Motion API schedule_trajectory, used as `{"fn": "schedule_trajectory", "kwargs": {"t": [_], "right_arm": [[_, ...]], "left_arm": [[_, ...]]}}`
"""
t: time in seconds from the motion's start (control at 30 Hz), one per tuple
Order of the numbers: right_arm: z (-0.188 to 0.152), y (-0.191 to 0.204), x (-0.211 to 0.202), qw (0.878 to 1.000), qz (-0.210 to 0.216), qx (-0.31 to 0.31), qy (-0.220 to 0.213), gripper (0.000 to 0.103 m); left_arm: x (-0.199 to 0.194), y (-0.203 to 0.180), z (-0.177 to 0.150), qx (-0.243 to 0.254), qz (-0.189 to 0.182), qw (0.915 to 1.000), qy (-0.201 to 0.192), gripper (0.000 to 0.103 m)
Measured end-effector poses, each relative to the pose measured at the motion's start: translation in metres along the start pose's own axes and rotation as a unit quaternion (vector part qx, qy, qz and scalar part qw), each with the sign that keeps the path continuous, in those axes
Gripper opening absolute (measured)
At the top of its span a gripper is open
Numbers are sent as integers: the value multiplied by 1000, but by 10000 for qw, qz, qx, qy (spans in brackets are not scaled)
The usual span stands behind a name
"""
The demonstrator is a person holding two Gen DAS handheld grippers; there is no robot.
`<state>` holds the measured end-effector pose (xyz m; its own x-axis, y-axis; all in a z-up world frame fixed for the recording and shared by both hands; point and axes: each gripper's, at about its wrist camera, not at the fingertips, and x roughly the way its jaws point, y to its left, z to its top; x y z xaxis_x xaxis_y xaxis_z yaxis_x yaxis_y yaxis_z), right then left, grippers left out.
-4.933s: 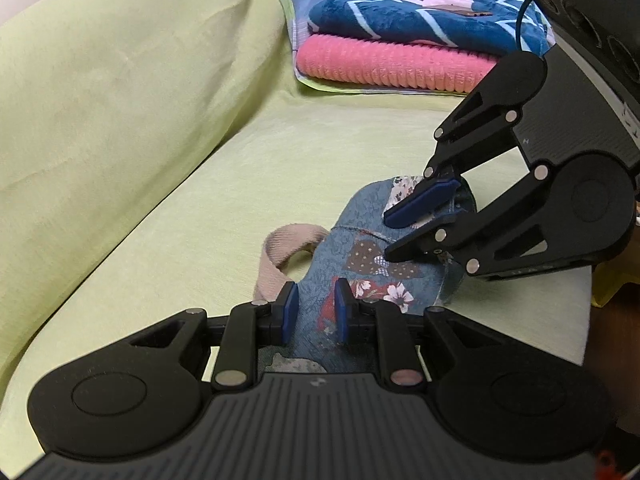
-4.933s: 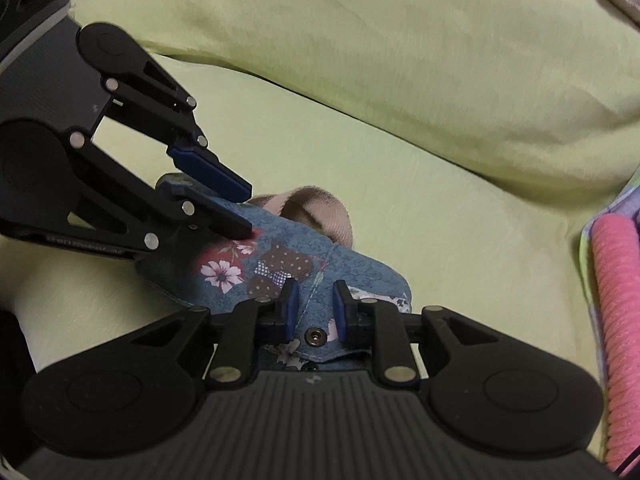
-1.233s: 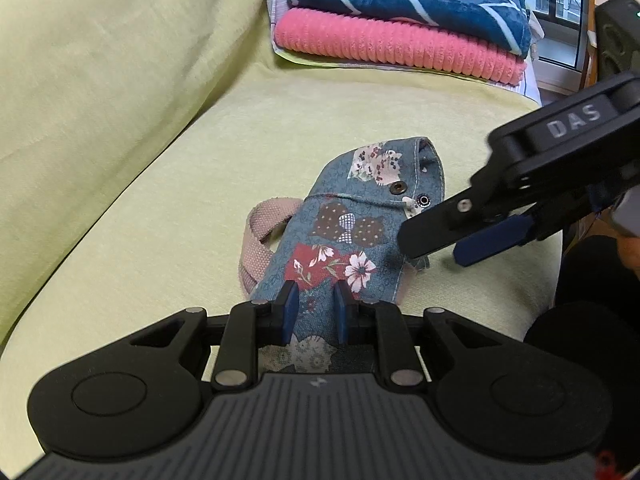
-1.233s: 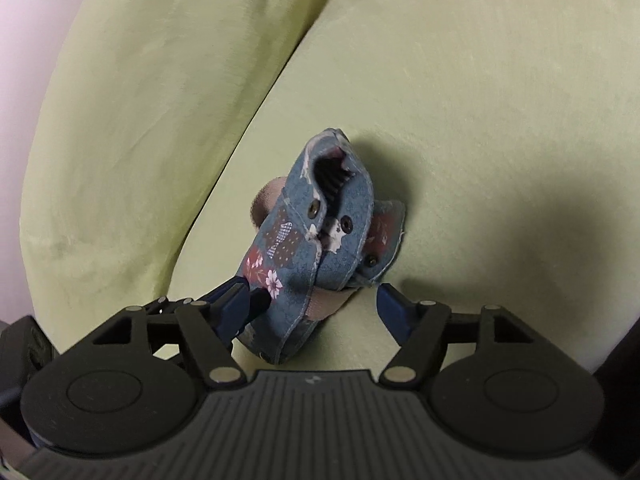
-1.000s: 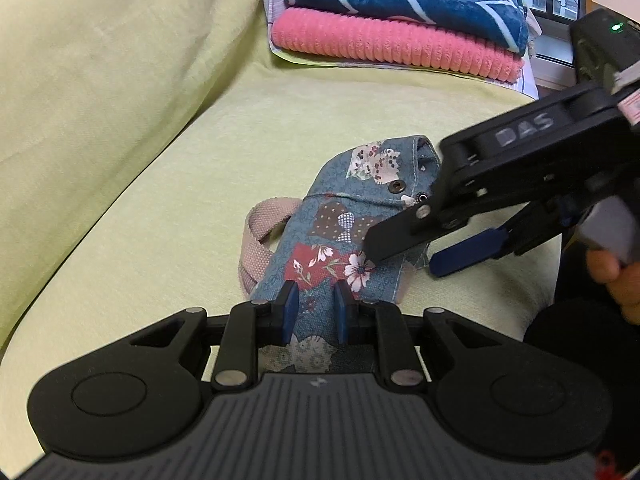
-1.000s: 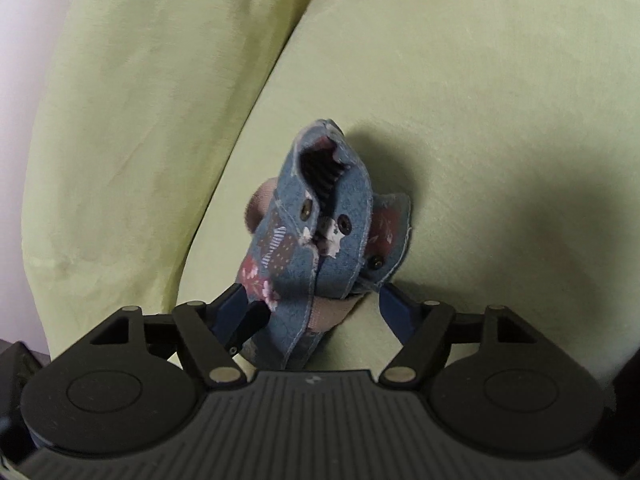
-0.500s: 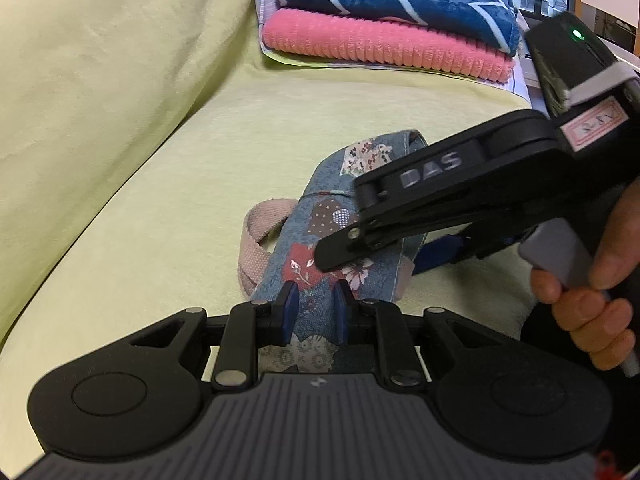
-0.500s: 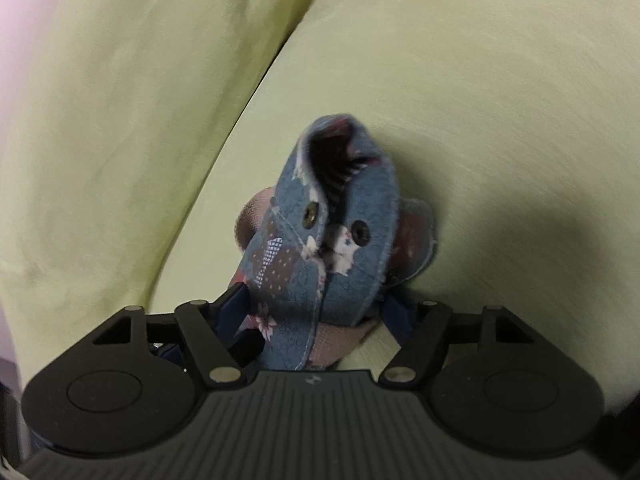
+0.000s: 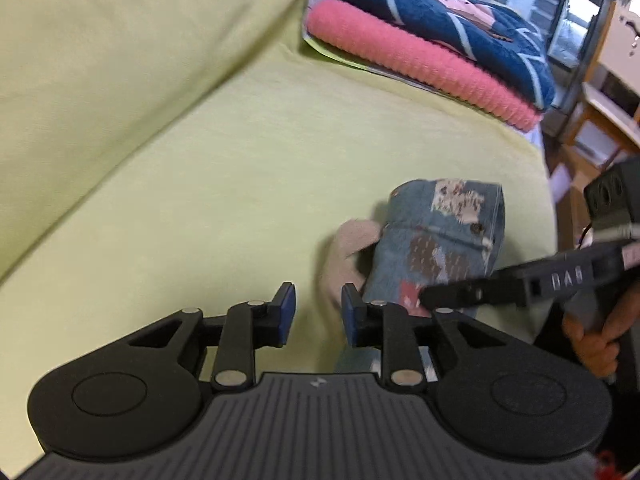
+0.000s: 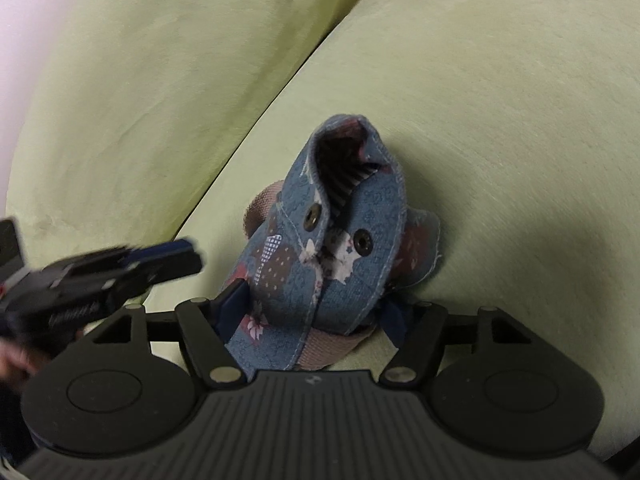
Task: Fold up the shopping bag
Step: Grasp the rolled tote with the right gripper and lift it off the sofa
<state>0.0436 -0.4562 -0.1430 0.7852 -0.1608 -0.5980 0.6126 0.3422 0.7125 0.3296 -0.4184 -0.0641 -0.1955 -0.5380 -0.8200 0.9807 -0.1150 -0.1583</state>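
fingers of the right gripper clamp the folded shopping bag, left gripper slightly parted, empty.

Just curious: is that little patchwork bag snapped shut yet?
No. The bag is rolled up, but both snaps sit apart, unfastened.

A yellow-green sofa seat meets its back cushion. At the seat's far end, a navy blanket lies on a pink blanket.
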Motion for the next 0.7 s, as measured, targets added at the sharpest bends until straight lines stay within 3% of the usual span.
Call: {"fn": "schedule_trajectory", "kwargs": {"t": [0.1, 0.23, 0.37, 0.43, 0.5, 0.6, 0.7], "right_arm": [[0, -2, -2, 9999, 7, -140, -28, 64], [-1, -1, -1, 9997, -2, -244, -43, 65], [1, -1, -2, 9995, -11, -326, -2, 65], [1, -1, -2, 9993, -16, -364, 21, 65], [3, -2, -5, 9994, -1, -344, 100, 65], [7, -4, -6, 9992, 37, -367, 161, 65], [8, -5, -6, 9992, 53, -361, 161, 66]], "left_arm": [[26, 8, 13, -97, -368, 9990, 226, 35], [64, 17, 24, -142, -392, 9959, 807, 38], [84, 21, 30, -151, -456, 9948, 902, 24], [79, 32, 28, -509, -923, 9918, 716, 11], [72, 44, 23, -858, -1382, 9852, 530, 13], [62, 61, 8, -1146, -1656, 9787, 405, 21], [52, 77, -8, -1424, -1949, 9700, 297, 42]]}}
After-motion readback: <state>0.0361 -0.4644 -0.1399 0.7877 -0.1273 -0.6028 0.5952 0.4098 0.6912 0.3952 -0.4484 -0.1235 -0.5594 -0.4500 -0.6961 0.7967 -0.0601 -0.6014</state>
